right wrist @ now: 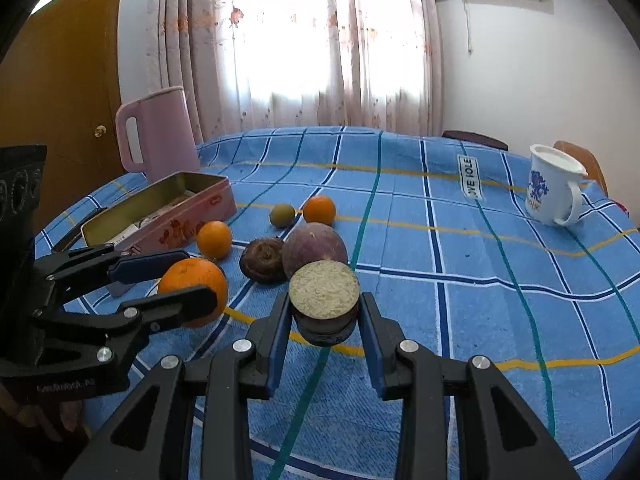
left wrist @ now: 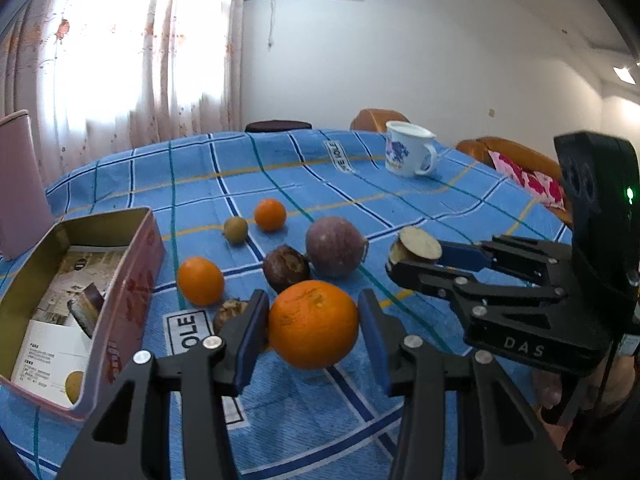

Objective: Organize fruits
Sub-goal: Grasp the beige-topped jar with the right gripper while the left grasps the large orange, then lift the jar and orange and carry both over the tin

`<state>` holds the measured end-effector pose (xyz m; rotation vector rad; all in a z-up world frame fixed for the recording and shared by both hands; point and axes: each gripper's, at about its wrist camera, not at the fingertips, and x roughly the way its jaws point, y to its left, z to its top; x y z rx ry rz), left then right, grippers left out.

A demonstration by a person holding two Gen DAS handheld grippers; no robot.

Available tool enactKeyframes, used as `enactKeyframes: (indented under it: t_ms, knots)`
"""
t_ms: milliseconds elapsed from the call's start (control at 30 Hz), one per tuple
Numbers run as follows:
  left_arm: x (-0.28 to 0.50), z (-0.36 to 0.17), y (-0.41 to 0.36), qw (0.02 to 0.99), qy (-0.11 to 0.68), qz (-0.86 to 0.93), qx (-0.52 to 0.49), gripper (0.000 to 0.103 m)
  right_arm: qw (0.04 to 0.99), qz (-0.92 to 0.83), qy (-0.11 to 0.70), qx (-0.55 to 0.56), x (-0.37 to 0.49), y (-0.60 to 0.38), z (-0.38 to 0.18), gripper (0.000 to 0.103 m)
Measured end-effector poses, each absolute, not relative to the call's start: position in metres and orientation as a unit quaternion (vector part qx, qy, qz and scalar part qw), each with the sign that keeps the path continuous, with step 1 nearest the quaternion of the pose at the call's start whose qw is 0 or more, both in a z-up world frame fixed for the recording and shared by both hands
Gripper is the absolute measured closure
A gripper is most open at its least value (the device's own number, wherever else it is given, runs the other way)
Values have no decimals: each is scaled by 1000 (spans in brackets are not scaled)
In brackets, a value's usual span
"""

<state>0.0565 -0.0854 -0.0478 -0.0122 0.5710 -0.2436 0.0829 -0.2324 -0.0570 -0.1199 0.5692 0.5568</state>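
My left gripper [left wrist: 314, 330] is shut on a large orange [left wrist: 313, 324] and holds it above the blue checked tablecloth; it also shows in the right wrist view [right wrist: 190, 280]. My right gripper [right wrist: 325, 320] is shut on a cut half fruit with a pale flat face [right wrist: 324, 290], which also shows in the left wrist view [left wrist: 416, 250]. On the cloth lie two smaller oranges [left wrist: 200, 280] [left wrist: 270, 214], a small green fruit [left wrist: 236, 230], a purple round fruit [left wrist: 336, 246] and a dark wrinkled fruit [left wrist: 286, 268]. An open pink tin box [left wrist: 132, 280] stands at the left.
A white enamel mug [right wrist: 554, 190] stands at the far right of the table. A pink kettle [right wrist: 158, 136] stands behind the tin box. Another small brown fruit [left wrist: 230, 312] lies by my left finger. Chairs and a sofa stand beyond the table's far edge.
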Motion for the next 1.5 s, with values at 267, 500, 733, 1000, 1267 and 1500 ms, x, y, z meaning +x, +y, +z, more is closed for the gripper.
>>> enactKeyframes:
  t_ms: [267, 500, 733, 1000, 1267, 1500]
  knots:
    - [50, -44, -83, 961, 253, -109, -7, 55, 928, 277, 240, -62, 71, -233, -52, 68]
    - [46, -41, -82, 966, 237, -105, -9, 55, 932, 281, 218, -66, 63, -234, -49, 68]
    - [37, -36, -85, 973, 211, -98, 1, 55, 936, 284, 199, -65, 58, -236, -48, 68]
    - [30, -29, -85, 978, 187, -88, 10, 55, 939, 289, 175, -69, 51, -237, -46, 68]
    - [25, -24, -85, 983, 167, -78, 16, 55, 940, 295, 159, -66, 46, -239, -45, 68]
    - [21, -17, -82, 986, 148, -69, 20, 55, 939, 302, 157, -48, 48, -244, -42, 68]
